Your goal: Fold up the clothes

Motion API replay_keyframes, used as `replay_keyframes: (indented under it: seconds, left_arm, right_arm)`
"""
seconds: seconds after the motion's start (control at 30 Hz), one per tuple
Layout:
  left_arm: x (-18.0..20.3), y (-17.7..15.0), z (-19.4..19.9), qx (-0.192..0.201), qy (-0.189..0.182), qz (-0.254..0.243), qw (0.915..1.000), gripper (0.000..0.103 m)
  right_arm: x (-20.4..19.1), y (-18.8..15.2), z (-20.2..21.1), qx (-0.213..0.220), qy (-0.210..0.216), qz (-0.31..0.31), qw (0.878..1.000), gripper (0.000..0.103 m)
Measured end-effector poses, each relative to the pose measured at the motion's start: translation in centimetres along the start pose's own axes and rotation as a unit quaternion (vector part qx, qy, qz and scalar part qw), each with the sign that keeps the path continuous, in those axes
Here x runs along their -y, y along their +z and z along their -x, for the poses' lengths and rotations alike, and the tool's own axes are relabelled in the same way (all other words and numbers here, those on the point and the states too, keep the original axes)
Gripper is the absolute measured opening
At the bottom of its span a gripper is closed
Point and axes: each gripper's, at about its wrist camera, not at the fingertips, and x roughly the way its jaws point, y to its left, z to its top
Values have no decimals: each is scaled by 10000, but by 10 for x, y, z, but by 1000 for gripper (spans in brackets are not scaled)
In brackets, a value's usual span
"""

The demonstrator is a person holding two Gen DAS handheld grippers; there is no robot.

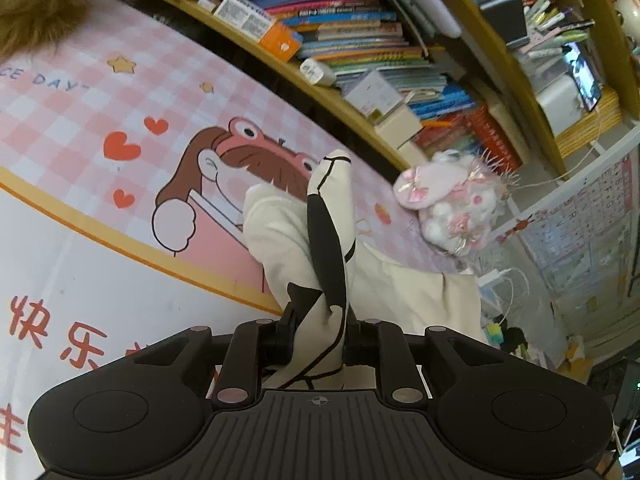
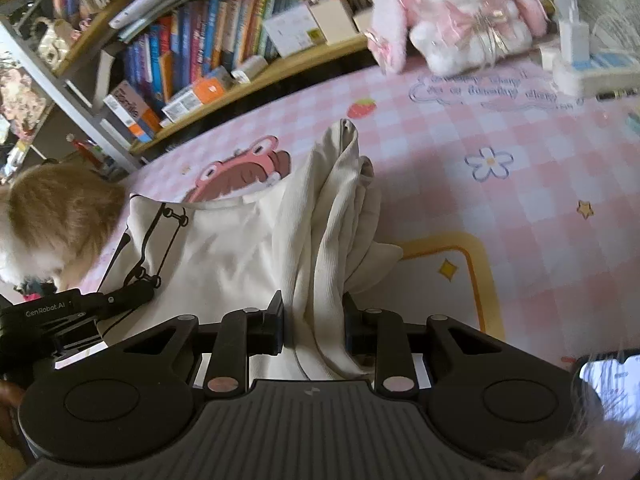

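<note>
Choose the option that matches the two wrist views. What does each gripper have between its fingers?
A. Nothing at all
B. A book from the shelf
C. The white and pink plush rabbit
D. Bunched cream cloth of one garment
D: the left gripper and the right gripper each pinch a bunch of the cream garment above the pink checked cover.

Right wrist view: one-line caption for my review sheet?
Right gripper pinches bunched cream shirt over pink checked cover.
</note>
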Motion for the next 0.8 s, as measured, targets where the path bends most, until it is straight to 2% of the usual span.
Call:
replay_keyframes:
  seconds: [0.47,0.8]
  left_arm:
    - [19,-10,21,277,64,-19,9996,18]
    - [26,7,22,341,28,-61,9994,18]
  right_arm:
    - [-5,2,17,125,227,378,9989,24]
    - [-6,16,19,193,369,471,9980,24]
